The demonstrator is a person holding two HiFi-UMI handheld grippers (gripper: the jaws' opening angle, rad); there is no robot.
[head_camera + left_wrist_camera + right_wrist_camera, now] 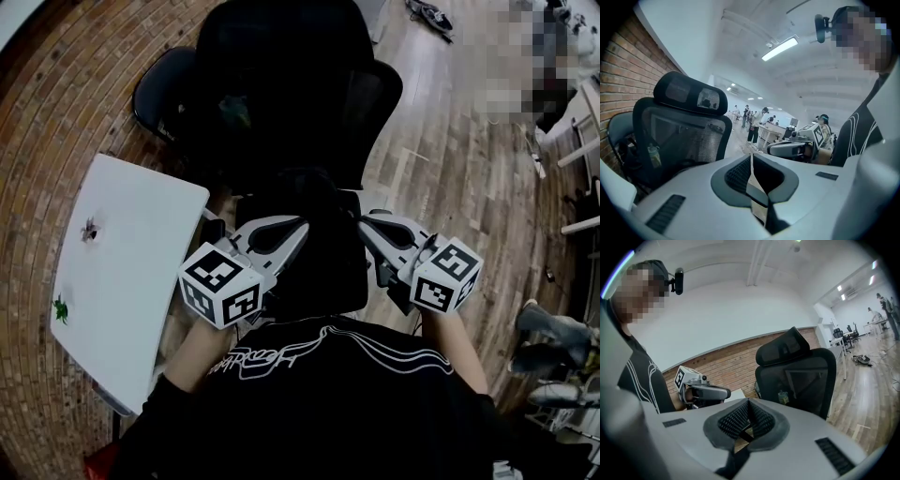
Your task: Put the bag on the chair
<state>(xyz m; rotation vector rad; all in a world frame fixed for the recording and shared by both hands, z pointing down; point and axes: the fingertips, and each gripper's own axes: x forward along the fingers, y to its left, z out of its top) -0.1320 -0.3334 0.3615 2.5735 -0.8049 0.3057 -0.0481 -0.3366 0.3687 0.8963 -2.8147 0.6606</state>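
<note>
The left gripper (300,226) and the right gripper (365,224) each had jaws closed tight on a dark strip of the black bag (317,262), held between them just before the black office chair (281,84).

The left gripper (751,160) is seen clamped on a dark strap (772,224). A black chair (679,136) is shown at left, and the right gripper (776,149) beyond.

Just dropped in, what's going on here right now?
A person holds a claw in each hand. The left claw and right claw are both shut on the black straps of a dark bag, held between them in front of a black office chair. Whether the bag rests on the seat cannot be told.
</note>
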